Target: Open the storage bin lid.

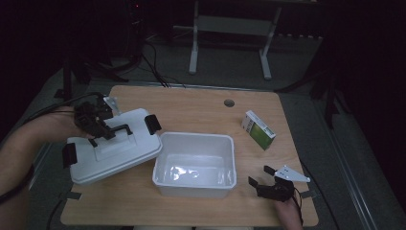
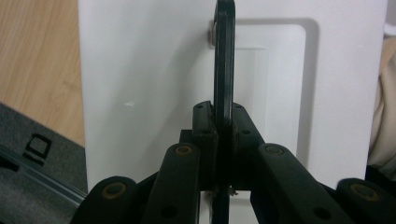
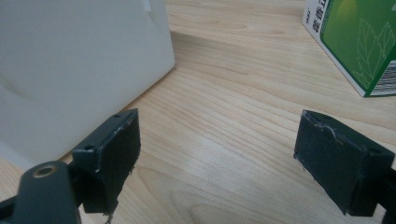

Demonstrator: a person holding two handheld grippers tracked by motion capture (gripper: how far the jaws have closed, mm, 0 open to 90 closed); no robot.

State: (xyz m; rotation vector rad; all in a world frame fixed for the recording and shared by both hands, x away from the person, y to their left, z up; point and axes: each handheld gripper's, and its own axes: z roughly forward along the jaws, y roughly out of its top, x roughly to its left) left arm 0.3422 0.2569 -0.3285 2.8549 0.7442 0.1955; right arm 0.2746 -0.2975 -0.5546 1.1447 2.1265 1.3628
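Lid (image 1: 115, 151) off the tub (image 1: 195, 165), handle (image 2: 224, 65) clamped by left gripper (image 1: 98, 127); right gripper (image 1: 265, 176) open, box (image 1: 258, 129) untouched.

Left gripper (image 1: 98, 125) clamped — right gripper (image 1: 262, 176) agape

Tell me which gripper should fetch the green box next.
Right. The right gripper is open and free, with the green box just ahead. The left gripper is clamped on the lid's handle.

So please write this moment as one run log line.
left tongs: shut on lid handle | lid: off tub | right tongs: open, empty | box: untouched
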